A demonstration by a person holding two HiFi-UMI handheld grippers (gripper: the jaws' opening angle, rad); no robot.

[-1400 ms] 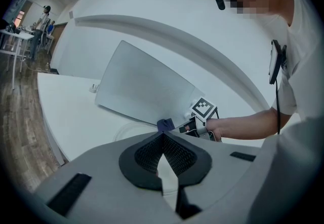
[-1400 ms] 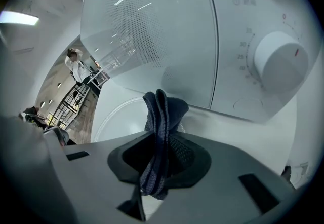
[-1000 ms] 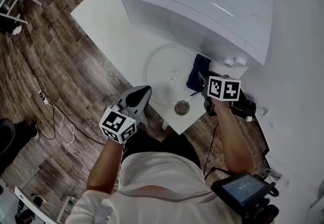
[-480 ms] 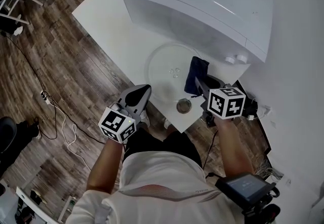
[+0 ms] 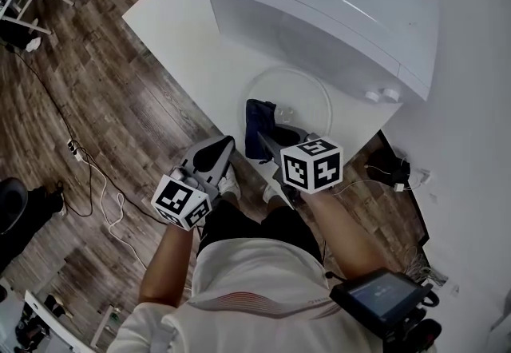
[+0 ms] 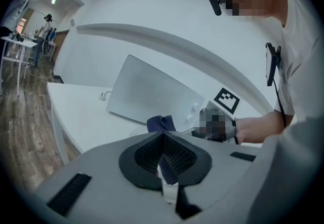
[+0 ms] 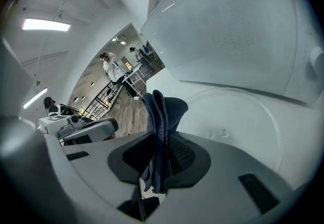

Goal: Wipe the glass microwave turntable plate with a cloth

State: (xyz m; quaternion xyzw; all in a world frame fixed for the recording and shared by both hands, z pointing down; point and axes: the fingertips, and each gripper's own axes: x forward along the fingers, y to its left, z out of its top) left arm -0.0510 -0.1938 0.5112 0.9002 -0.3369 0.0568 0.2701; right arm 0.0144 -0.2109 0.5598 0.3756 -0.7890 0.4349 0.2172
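Note:
The clear glass turntable plate point(image 5: 302, 97) lies on the white table point(image 5: 180, 32) in front of the microwave point(image 5: 335, 8). My right gripper point(image 5: 267, 140) is shut on a dark blue cloth point(image 5: 257, 124), which hangs over the plate's near-left rim. In the right gripper view the cloth point(image 7: 162, 114) stands folded between the jaws of the right gripper point(image 7: 161, 154), with the plate point(image 7: 243, 126) to the right. My left gripper point(image 5: 215, 153) is off the table's front edge, apart from the plate. Its pads meet in the left gripper view point(image 6: 163, 139), with the cloth point(image 6: 161, 123) beyond them.
The microwave's door point(image 7: 238, 30) looms close over the plate's far side. The table's front edge point(image 5: 231, 148) runs just under both grippers. Cables point(image 5: 88, 176) lie on the wooden floor at left, and black gear point(image 5: 391, 168) sits by the wall at right.
My right gripper has carried the cloth leftwards across the plate, from its right rim to its near-left rim. The left gripper has stayed in place.

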